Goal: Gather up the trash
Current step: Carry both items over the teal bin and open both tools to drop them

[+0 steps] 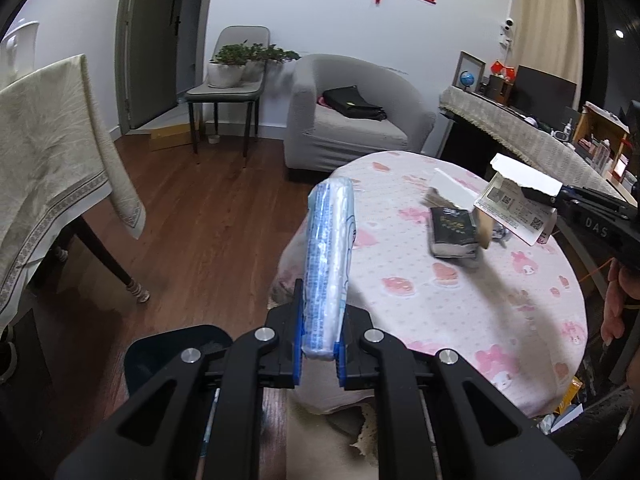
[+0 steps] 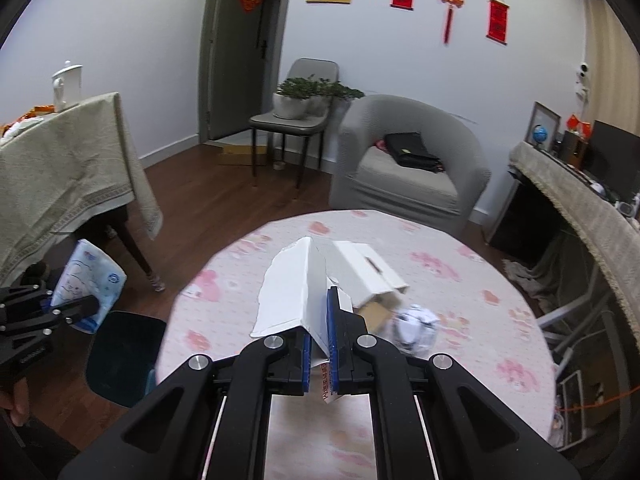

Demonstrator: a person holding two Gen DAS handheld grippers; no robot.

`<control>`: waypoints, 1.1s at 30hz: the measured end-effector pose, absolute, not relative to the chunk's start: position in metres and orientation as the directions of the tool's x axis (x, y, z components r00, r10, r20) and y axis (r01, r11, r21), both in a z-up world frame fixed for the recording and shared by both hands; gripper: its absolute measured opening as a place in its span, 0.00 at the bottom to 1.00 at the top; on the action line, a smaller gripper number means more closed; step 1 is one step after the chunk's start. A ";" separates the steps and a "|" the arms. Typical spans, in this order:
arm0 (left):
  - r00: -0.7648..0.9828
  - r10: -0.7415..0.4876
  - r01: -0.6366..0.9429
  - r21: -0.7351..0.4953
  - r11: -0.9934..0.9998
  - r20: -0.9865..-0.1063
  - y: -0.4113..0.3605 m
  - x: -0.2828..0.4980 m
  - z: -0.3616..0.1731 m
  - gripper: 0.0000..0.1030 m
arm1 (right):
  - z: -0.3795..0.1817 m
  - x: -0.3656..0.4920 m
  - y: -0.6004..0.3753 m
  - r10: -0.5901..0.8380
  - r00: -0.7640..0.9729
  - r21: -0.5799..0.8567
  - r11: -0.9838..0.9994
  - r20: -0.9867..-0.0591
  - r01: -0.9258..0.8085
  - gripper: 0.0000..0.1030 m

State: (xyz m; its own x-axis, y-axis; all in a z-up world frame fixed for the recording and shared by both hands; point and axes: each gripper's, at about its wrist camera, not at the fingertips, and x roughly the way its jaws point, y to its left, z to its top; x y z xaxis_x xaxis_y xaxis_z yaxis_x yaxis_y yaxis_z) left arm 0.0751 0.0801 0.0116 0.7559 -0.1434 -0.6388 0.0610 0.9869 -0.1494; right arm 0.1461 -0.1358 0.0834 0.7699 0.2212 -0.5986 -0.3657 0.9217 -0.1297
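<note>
Left gripper [image 1: 320, 344]: we see it clamped on a tissue pack [image 1: 329, 264], above the dark bin [image 1: 176, 356] at 7 o'clock.
Right gripper [image 2: 320, 356]: clamped on torn white card [image 2: 288, 296].
Table [image 1: 460, 312], 1 o'clock: black packet [image 1: 454, 232], white box [image 2: 368, 272], possibly crumpled paper [image 2: 414, 326] left.
Progress: nothing visibly binned yet.

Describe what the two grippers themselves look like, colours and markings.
Both the left gripper and the right gripper are matte black, angular linkages with silver round pivot bolts and blue pads lining the jaws. Thin metal rods run back beneath each. White lettering reading DAS marks the right gripper's side, as seen from the left wrist camera.
</note>
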 end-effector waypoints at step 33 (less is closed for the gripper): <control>0.626 0.051 -0.223 -0.115 0.968 -0.778 0.214 0.061 -0.089 0.13 | 0.030 0.129 0.063 0.466 0.522 0.003 0.748 -0.714 -0.664 0.07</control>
